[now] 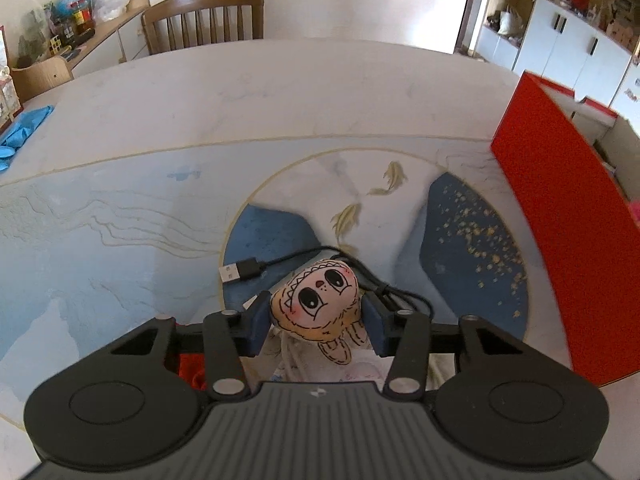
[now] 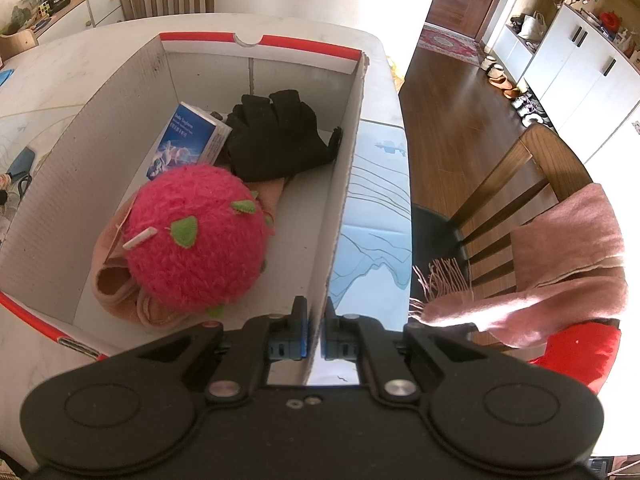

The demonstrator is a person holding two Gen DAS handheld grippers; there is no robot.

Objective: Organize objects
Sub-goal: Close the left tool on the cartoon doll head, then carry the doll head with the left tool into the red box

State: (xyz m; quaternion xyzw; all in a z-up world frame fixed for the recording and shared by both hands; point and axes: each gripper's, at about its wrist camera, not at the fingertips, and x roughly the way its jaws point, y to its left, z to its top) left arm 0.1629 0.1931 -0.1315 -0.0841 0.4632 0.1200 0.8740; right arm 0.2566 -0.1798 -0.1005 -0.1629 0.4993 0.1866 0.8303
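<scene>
Above the patterned table [image 1: 280,92], the left gripper [image 1: 316,322] has its jaws clenched on a small doll [image 1: 316,304], one blue pad on each side of its printed face. A black cable [image 1: 340,258] with a USB plug lies on the table just behind the doll and seems to run beneath it; whether the two touch cannot be told. The red side of the box [image 1: 560,216] stands to the right, near but apart.

At the box's near right corner, the right gripper [image 2: 316,330] has its jaws pinched on the thin cardboard wall [image 2: 344,184], apparently steadying it. Inside the box [image 2: 92,140] lie a fuzzy pink ball [image 2: 192,236], a tan cloth [image 2: 116,284] under it, a blue carton [image 2: 188,140] and black gloves [image 2: 280,132].

The doll is soft and rounded, so it could squirm out of the pads on the way over. The cable may snag and drag along. If the wall grip pulls sideways, the light box could skid toward the table edge.
</scene>
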